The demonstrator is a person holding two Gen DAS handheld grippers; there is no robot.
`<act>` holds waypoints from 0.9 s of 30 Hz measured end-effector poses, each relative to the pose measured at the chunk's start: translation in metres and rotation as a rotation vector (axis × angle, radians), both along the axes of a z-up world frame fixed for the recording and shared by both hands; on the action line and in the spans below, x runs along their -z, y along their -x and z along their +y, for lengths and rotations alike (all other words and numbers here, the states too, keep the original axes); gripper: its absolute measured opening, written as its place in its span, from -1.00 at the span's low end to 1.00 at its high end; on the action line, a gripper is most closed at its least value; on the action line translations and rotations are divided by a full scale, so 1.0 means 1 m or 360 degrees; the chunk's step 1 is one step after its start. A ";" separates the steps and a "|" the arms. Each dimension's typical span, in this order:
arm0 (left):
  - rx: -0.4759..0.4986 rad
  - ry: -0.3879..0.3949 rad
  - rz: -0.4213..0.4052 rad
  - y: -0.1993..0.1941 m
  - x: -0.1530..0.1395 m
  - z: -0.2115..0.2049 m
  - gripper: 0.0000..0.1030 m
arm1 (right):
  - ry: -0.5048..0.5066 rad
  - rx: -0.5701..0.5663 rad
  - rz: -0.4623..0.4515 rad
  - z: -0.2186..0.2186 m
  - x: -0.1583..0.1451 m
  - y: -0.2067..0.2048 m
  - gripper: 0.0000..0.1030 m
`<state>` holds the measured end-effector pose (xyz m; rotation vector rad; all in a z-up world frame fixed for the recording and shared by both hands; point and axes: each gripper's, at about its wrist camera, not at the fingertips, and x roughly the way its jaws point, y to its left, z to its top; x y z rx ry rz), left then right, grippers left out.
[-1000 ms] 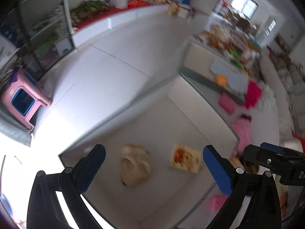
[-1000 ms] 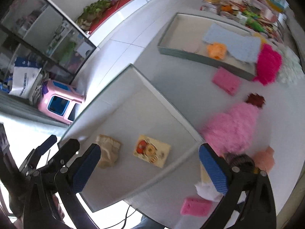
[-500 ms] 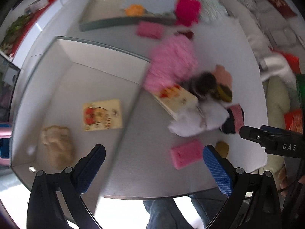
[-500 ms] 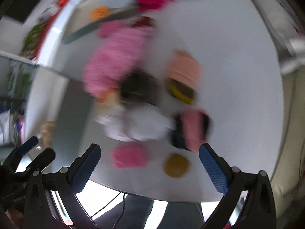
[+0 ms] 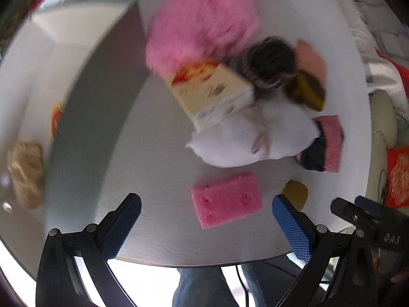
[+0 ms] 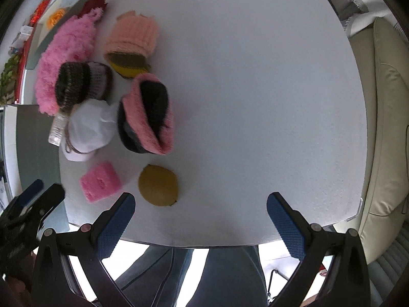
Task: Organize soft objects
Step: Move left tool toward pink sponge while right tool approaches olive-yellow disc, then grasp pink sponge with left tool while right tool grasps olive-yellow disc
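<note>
Hand-held gripper, left [image 5: 204, 217]: jaws spread wide, nothing between them, hovering over near edge of white round worktop [image 6: 255, 102], above flat pink rectangular sponge [image 5: 226, 200].
Hand-held gripper, right [image 6: 200, 213]: jaws also wide apart and empty, over bare near part of worktop, mustard-yellow round soft pad [image 6: 158, 185] just left of its left finger.
Done so far: grey-walled open tray [image 5: 102, 81] at left holds tan crumpled cloth lump [image 5: 25, 163] and a printed flat piece, partly hidden; looks like only a small share sorted.
Left to do: pile still on worktop, mid-left: fluffy pink plush [image 6: 64, 56], brown-striped knit hat [image 6: 81, 83], peach knit hat [image 6: 133, 34], pink-and-navy knit hat [image 6: 145, 115], white drawstring pouch [image 6: 89, 128], cream printed box [image 5: 212, 94].
Progress: early, most soft items unsorted.
Likely next: pink sponge, nearest left gripper.
</note>
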<state>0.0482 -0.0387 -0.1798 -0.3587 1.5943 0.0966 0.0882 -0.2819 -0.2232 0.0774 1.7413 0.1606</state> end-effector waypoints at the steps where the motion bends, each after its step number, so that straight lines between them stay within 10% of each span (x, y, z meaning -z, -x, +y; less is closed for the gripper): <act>1: -0.0015 0.0000 0.0018 0.001 0.005 0.000 1.00 | 0.0000 -0.0007 0.0009 0.001 0.003 -0.001 1.00; 27: -0.0140 -0.0103 0.0108 0.024 0.044 -0.006 1.00 | 0.0118 -0.0835 -0.0298 0.085 0.071 0.049 1.00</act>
